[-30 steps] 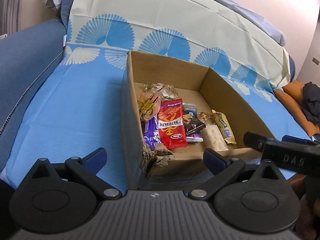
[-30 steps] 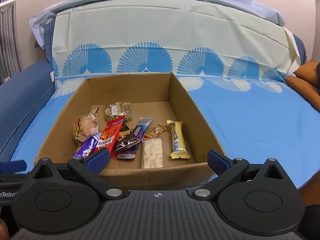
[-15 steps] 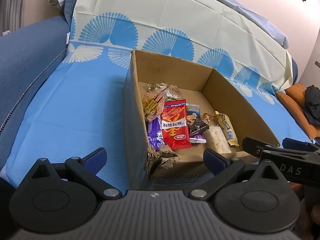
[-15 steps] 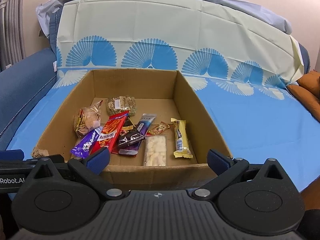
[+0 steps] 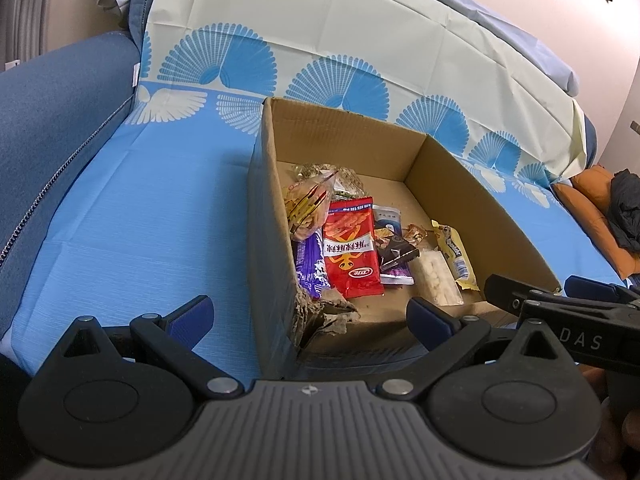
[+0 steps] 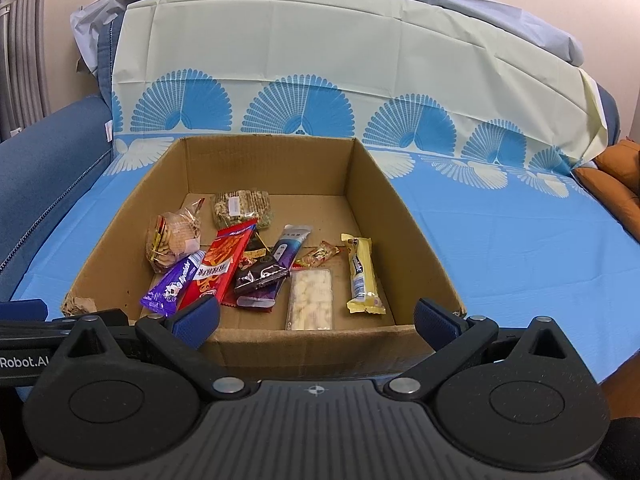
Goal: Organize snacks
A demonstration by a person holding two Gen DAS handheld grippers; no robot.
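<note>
Both pairs of blue-padded fingers are spread wide and hold nothing: the left gripper (image 5: 308, 312) hangs at the near left corner of the open brown cardboard box (image 6: 360, 176), the right gripper (image 6: 318, 316) before its near wall. Inside the box, toward its left and near side, lie the snacks: a red flat packet (image 6: 218, 266), a purple bar (image 6: 172, 284), a yellow bar (image 6: 362, 276), a clear tray of white pieces (image 6: 310, 300). The box rests on a blue fan-patterned sheet (image 6: 520, 248).

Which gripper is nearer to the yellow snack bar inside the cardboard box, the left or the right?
Probably the right. The right gripper faces the box's near wall, with the yellow snack bar just beyond. The left gripper sits at the box's near-left corner, farther away.
</note>
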